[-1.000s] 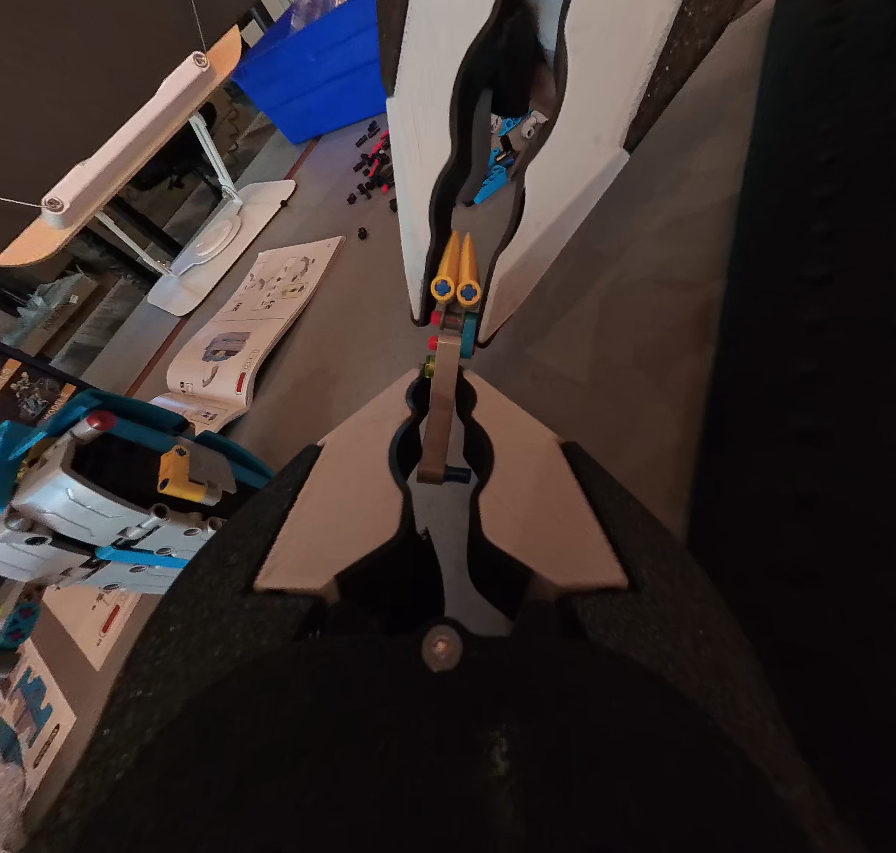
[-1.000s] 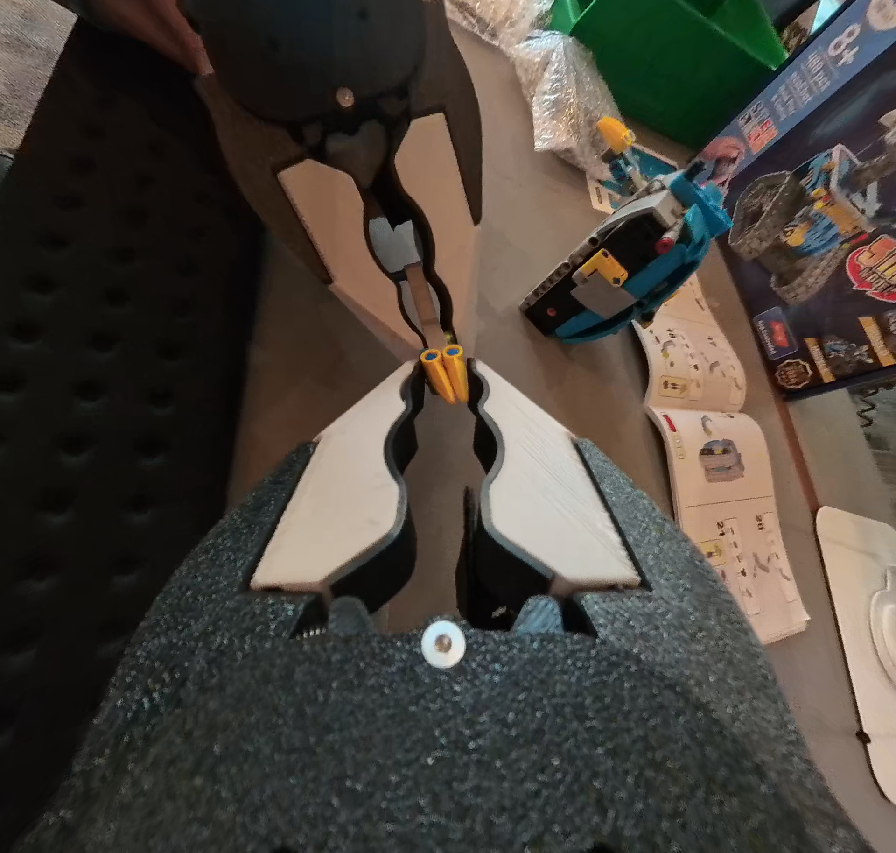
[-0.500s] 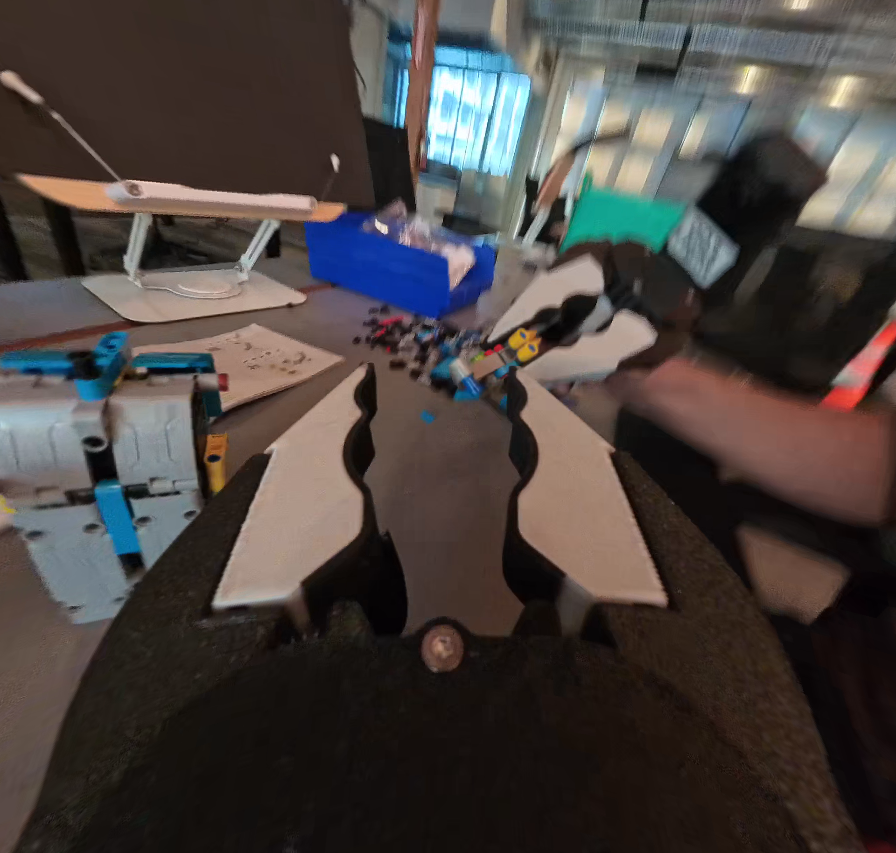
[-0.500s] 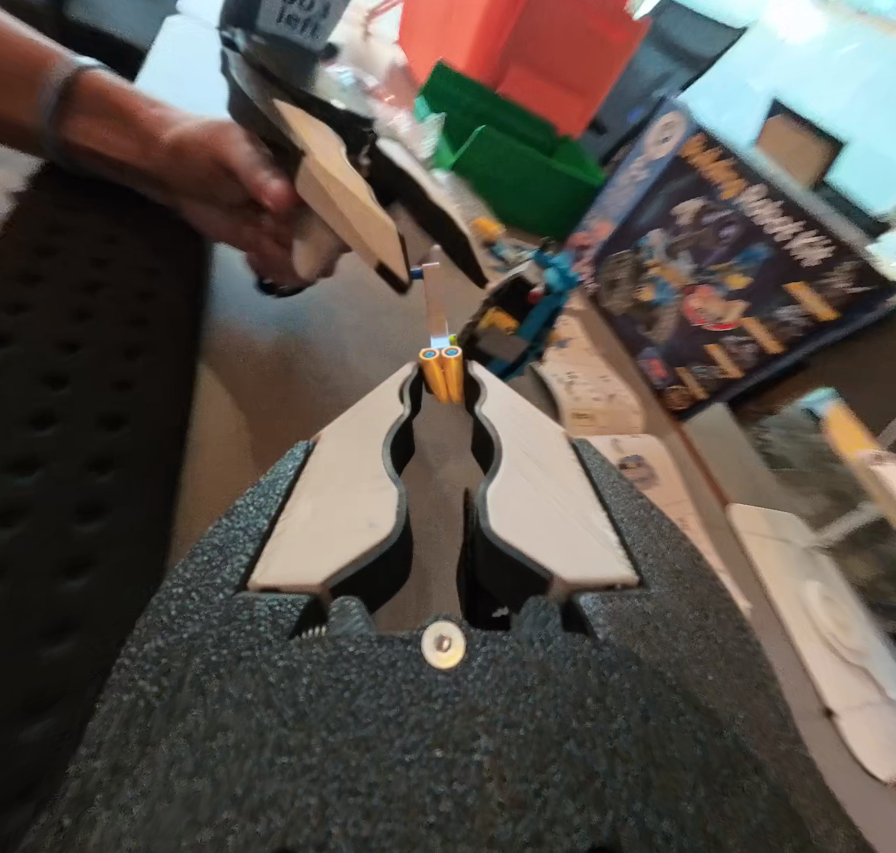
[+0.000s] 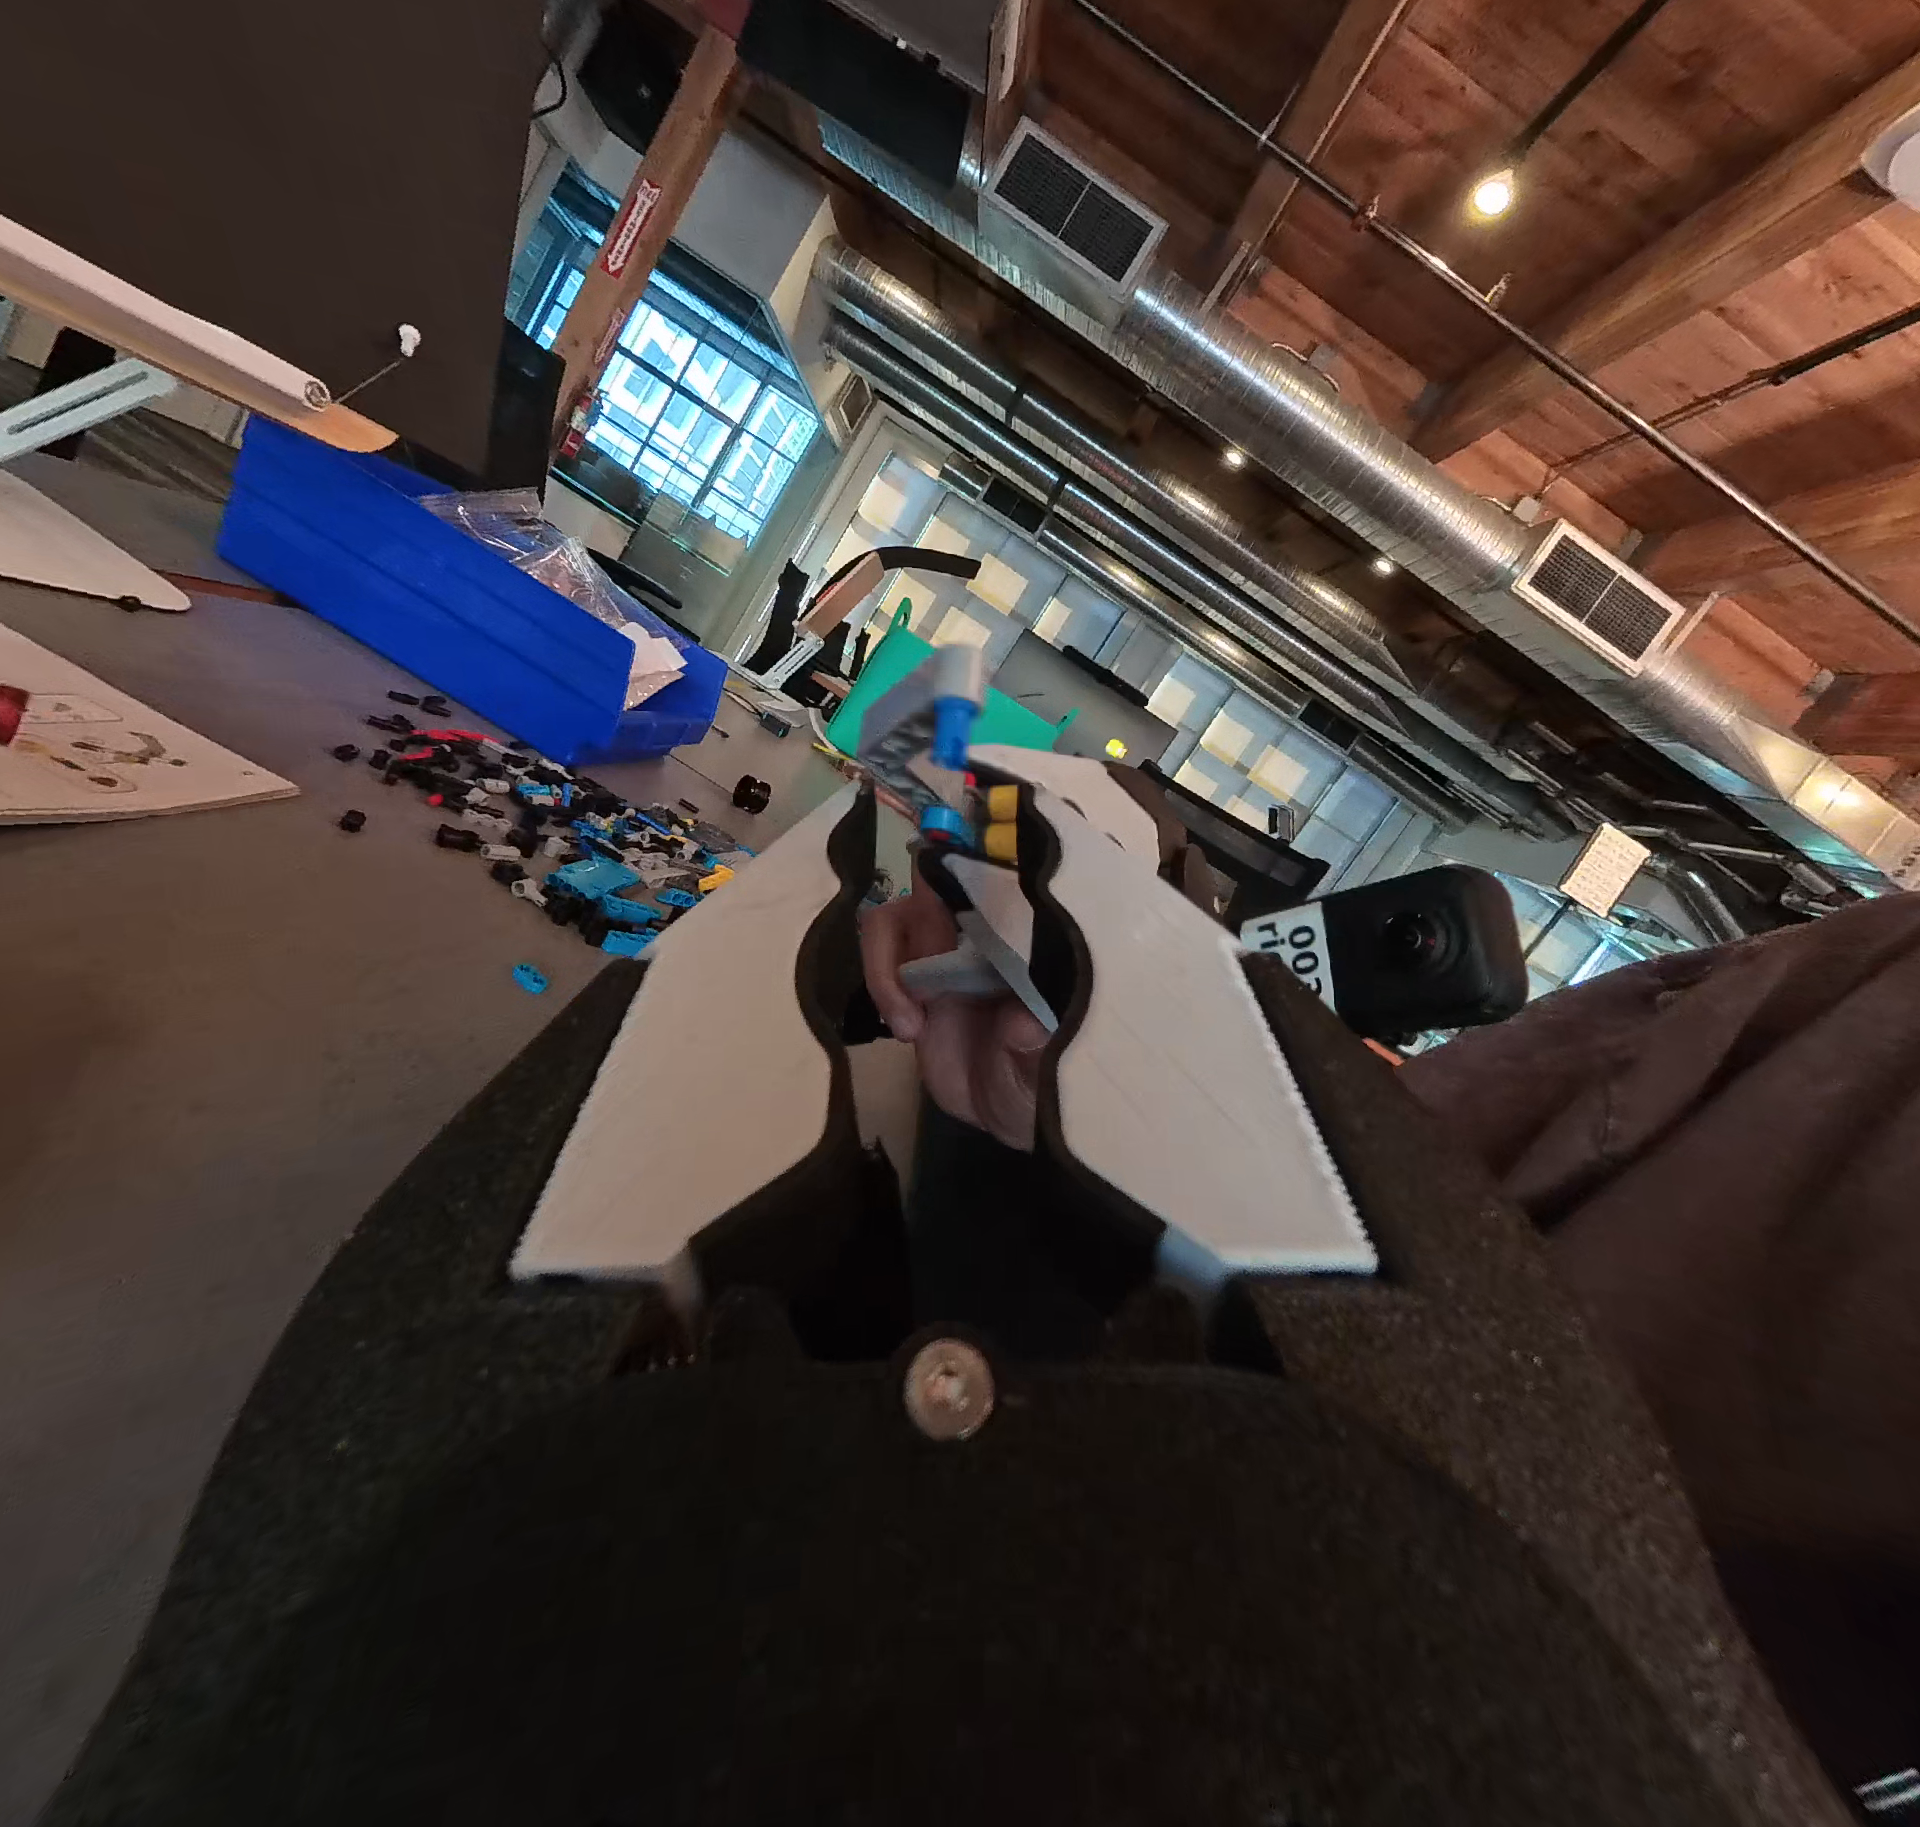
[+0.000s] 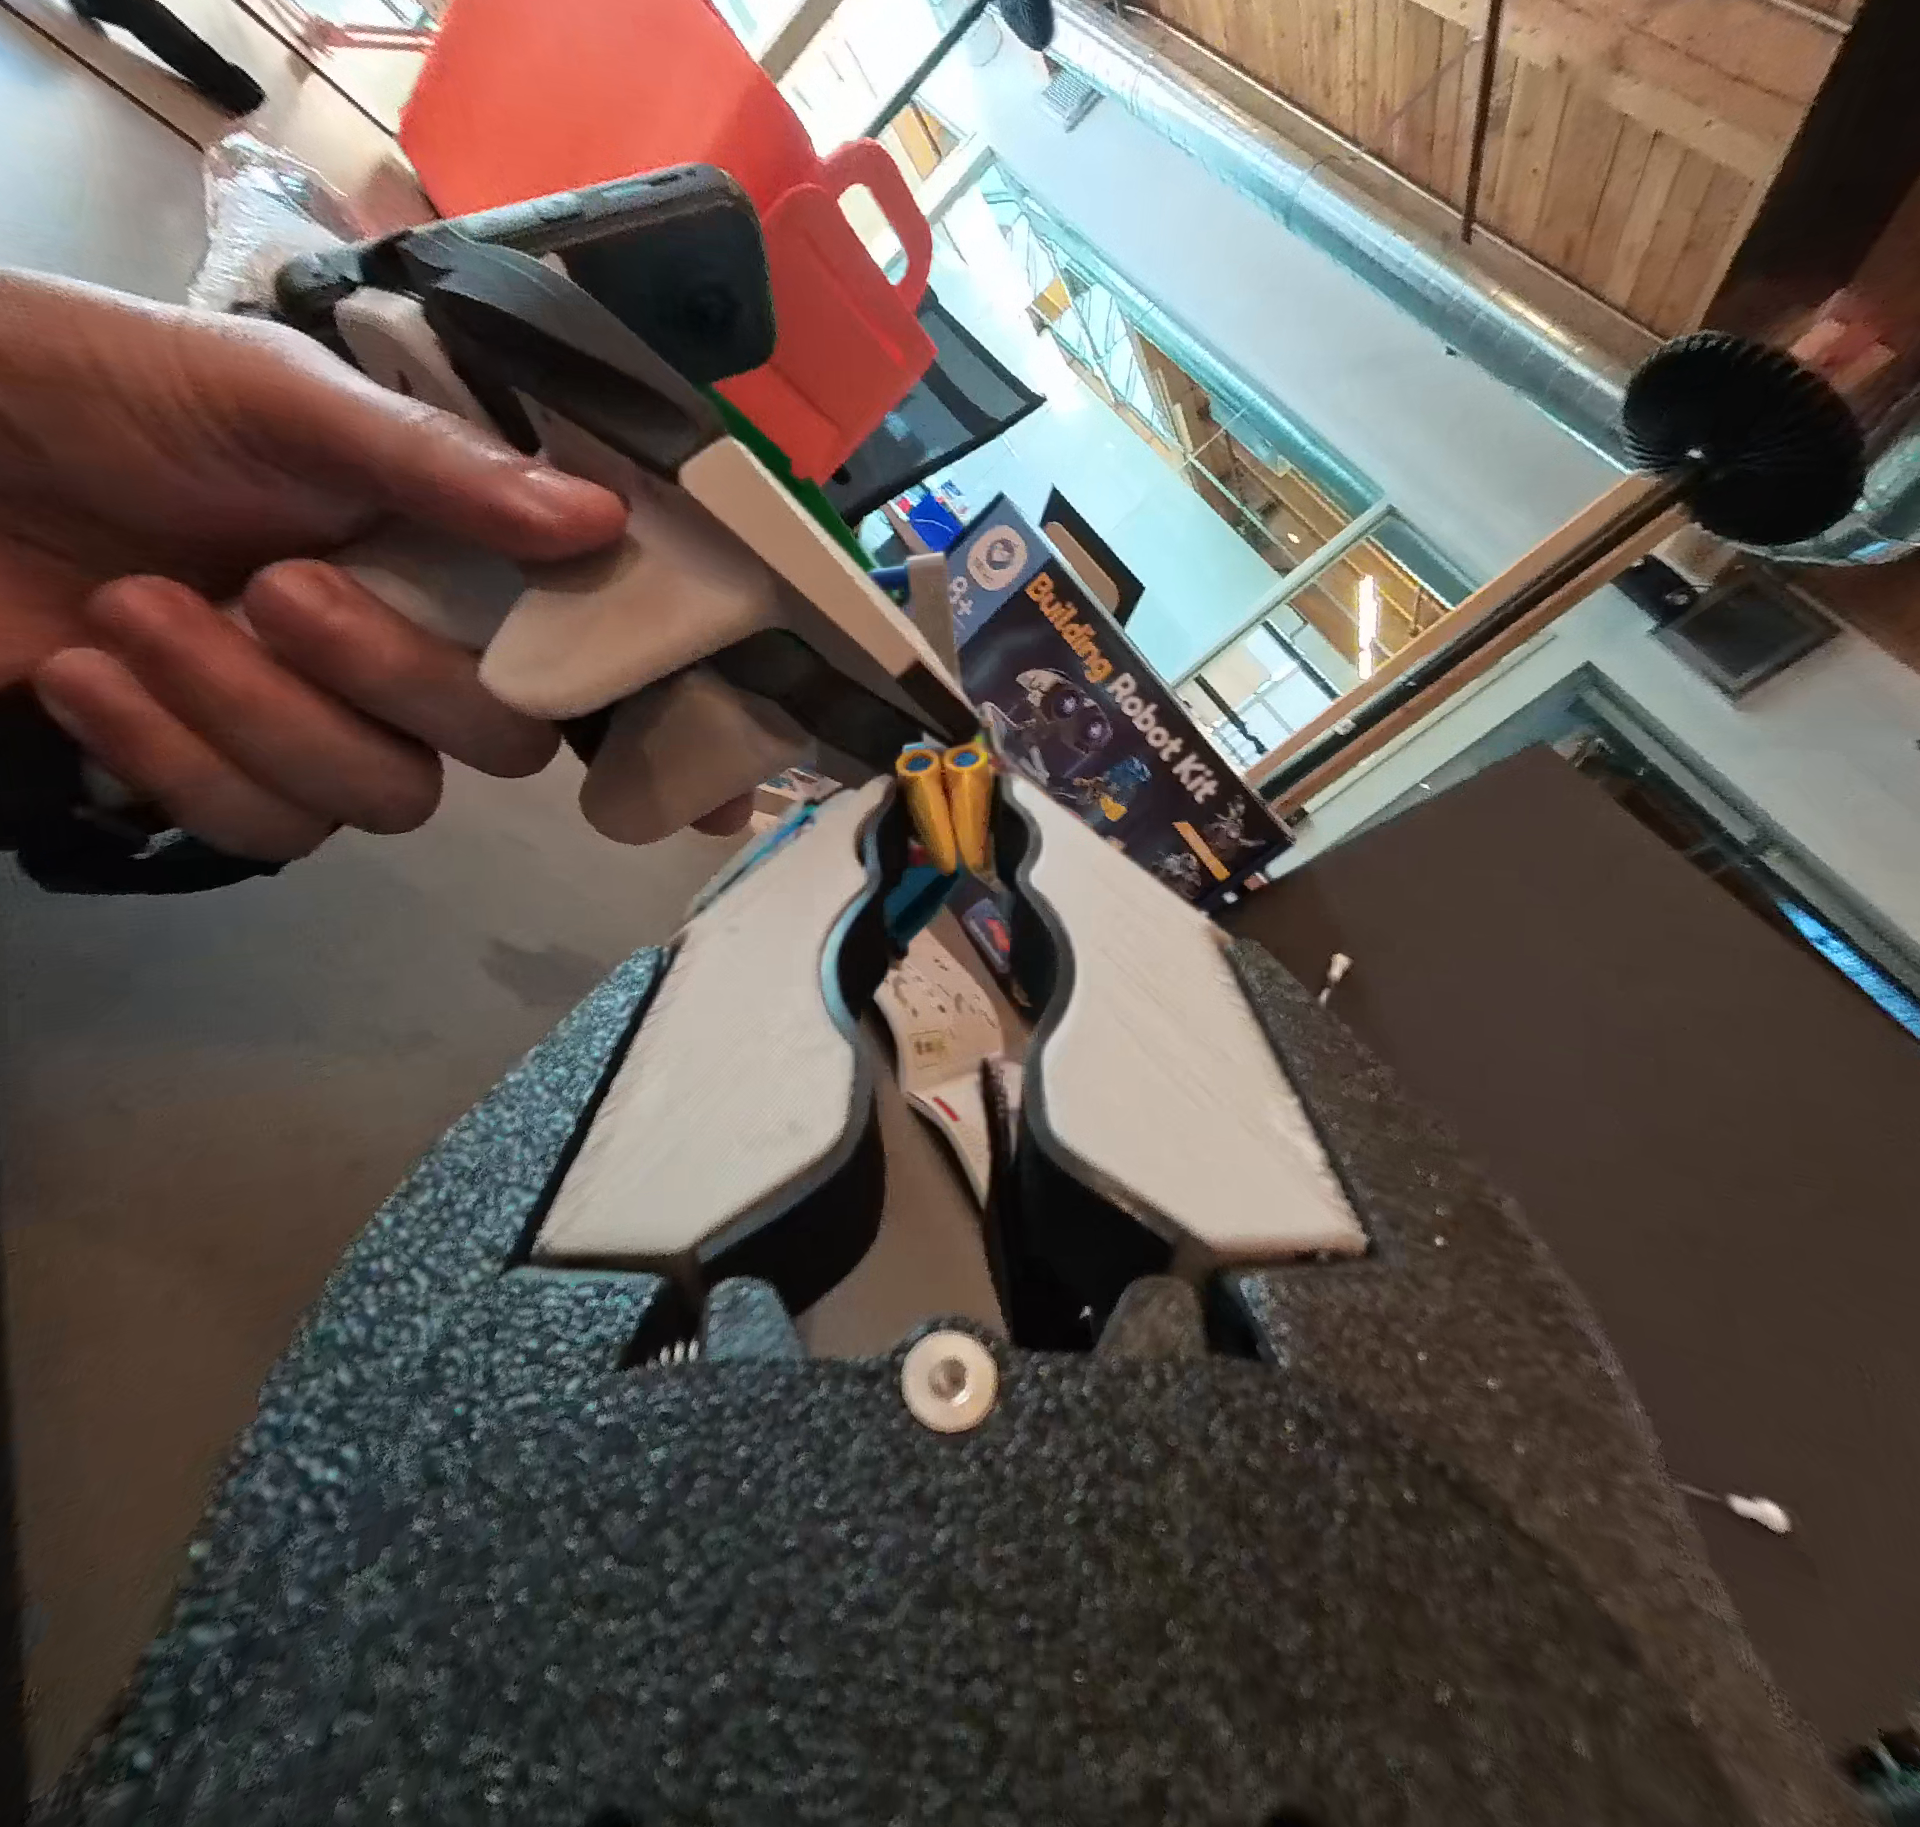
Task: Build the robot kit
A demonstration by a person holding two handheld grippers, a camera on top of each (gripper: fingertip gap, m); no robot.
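Note:
My right gripper point(image 6: 948, 790) is shut on the two yellow tubes point(image 6: 948, 811) of a small brick assembly and holds it up off the table. A grey beam point(image 5: 909, 723) with a blue pin point(image 5: 951, 728) sticks out of the assembly past the tubes. It also shows in the right wrist view point(image 6: 930, 603). My left gripper point(image 5: 945, 801) is open, with its fingertips either side of the assembly's base. The yellow tubes point(image 5: 997, 821) lie near its right pad, and there is a gap at its left pad. In the right wrist view the left gripper point(image 6: 727, 530) reaches in from the left, held by a hand point(image 6: 260, 530).
A grey table point(image 5: 208, 946) holds a pile of loose small pieces point(image 5: 540, 832), a blue bin point(image 5: 436, 582), an open booklet point(image 5: 104, 749) and a white stand point(image 5: 156, 333). A dark kit box point(image 6: 1101, 728), an orange bin point(image 6: 623, 136) and a black board point(image 6: 1558, 1102) stand beyond. My two grippers' fingertips are within a few centimetres of each other.
My left gripper let go of the grey beam, opened wide and swung off. It has come back, narrower, around the assembly. The right gripper kept the yellow tubes. Both grippers tilted upward.

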